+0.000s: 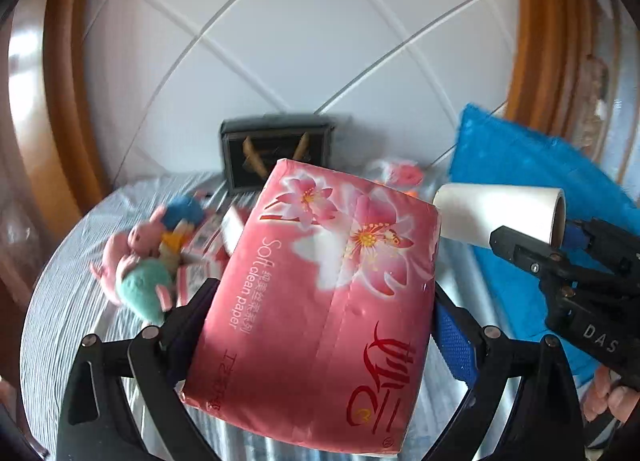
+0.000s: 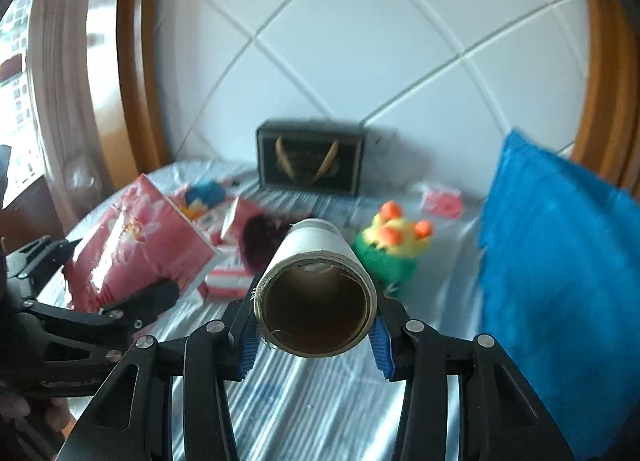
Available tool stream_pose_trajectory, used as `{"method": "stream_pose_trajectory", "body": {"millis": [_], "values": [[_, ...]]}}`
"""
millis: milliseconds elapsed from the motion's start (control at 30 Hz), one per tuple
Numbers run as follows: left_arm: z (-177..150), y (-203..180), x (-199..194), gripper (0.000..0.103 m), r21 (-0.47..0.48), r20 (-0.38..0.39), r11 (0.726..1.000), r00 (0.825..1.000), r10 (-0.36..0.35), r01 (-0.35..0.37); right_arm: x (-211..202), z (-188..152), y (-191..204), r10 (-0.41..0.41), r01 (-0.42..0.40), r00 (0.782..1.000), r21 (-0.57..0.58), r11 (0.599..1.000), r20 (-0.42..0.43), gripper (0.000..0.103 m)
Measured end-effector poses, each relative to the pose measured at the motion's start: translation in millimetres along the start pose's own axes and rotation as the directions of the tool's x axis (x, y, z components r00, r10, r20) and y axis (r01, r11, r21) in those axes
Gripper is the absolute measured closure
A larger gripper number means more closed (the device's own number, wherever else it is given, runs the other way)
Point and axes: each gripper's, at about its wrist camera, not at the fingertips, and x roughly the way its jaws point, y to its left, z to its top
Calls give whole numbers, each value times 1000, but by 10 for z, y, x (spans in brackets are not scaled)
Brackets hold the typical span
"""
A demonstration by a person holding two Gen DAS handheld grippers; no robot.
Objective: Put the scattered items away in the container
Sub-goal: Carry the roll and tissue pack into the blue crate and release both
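Left wrist view: left gripper (image 1: 320, 325) clamps the pink tissue pack (image 1: 320, 281) across its width, long axis pointing ahead toward the black box (image 1: 276, 153) at the wall.

Right wrist view: right gripper (image 2: 316, 325) grips the paper roll (image 2: 316, 301), axis forward; blue bag (image 2: 560, 281) lies just right, unobstructed.

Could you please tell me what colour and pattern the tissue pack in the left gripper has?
The tissue pack is pink-red with pink-and-white flowers, clearest in the left wrist view.
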Motion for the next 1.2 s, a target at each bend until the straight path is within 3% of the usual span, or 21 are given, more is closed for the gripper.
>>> {"method": "stream_pose_trajectory", "body": {"millis": [233, 533, 700, 867, 1067, 1200], "values": [[356, -689, -304, 5, 78, 71, 992, 992, -103, 97, -847, 207, -416, -125, 121, 987, 38, 992, 105, 58], [792, -2375, -356, 5, 159, 92, 956, 960, -263, 247, -1684, 166, -1688, -306, 296, 937, 80, 952, 168, 58], [993, -3421, -57, 5, 174, 4, 940, 954, -300, 294, -1827, 27, -2722, -344, 338, 932, 62, 939, 114, 58], [868, -4274, 388, 5, 201, -173, 934, 950, -262, 294, -1671, -250, -3640, -331, 332, 942, 4, 943, -47, 58], [719, -4814, 681, 5, 231, -286, 936, 938, -195, 265, -1541, -632, -4089, -294, 290, 940, -52, 956, -174, 58], [710, -5003, 615, 5, 245, -279, 938, 944, -174, 245, -1516, -749, -4261, -270, 264, 941, -57, 963, -205, 58]]}}
